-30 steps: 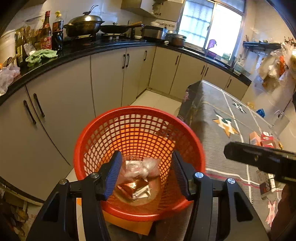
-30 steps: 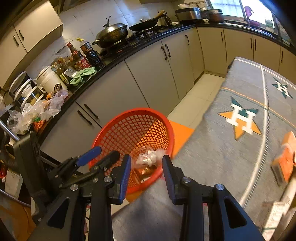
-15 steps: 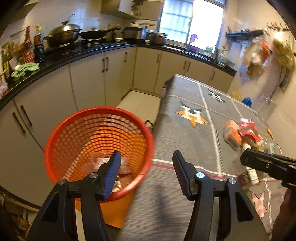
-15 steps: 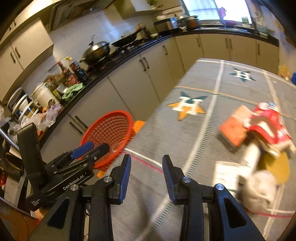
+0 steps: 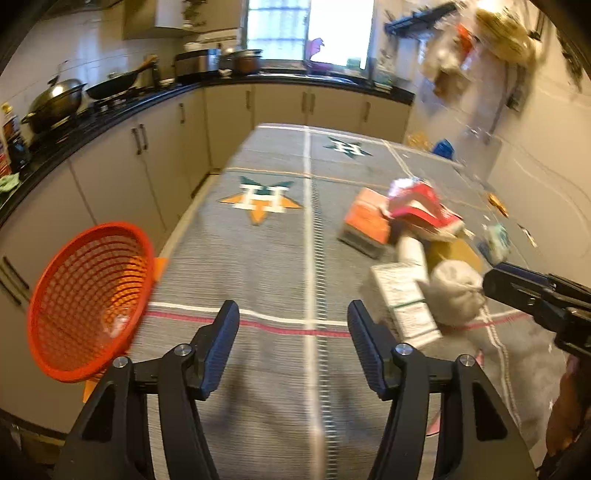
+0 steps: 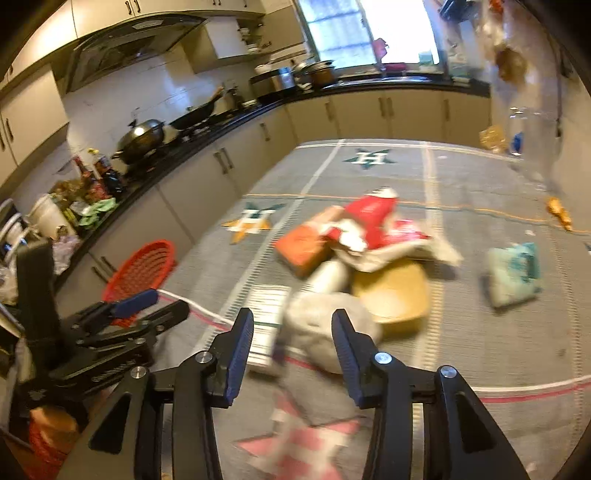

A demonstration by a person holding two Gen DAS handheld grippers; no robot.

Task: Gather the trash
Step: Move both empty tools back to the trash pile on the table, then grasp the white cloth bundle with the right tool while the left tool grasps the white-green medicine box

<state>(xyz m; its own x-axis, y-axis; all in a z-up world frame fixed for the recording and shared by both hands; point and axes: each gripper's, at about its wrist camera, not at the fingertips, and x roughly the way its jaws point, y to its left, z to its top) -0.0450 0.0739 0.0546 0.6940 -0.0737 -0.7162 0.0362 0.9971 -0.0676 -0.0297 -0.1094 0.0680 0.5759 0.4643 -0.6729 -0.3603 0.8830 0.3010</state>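
A red mesh basket [image 5: 85, 302] [image 6: 140, 269] stands beside the table's left edge, with some scraps inside. On the grey cloth lies a trash pile: an orange box [image 5: 365, 218] [image 6: 303, 247], a red wrapper [image 5: 421, 206] [image 6: 369, 221], a yellow paper bowl [image 6: 395, 291], a printed white carton [image 5: 404, 299] and a pale crumpled wad [image 5: 456, 291] [image 6: 325, 332]. A teal packet [image 6: 513, 273] lies apart to the right. My left gripper [image 5: 293, 314] hovers over bare cloth, its jaws opening and empty. My right gripper [image 6: 291, 321] points at the wad, its jaws opening with nothing pressed between them.
Kitchen cupboards [image 5: 159, 155] under a black counter run along the left and far sides, with a wok [image 6: 142, 138] and pots on top. Bags hang on the right wall [image 5: 495, 26]. A small orange scrap [image 6: 559, 214] lies at the table's far right.
Both grippers have swung away from the basket, rightward over the table to the trash pile. Both pairs of jaws stand wider than before.
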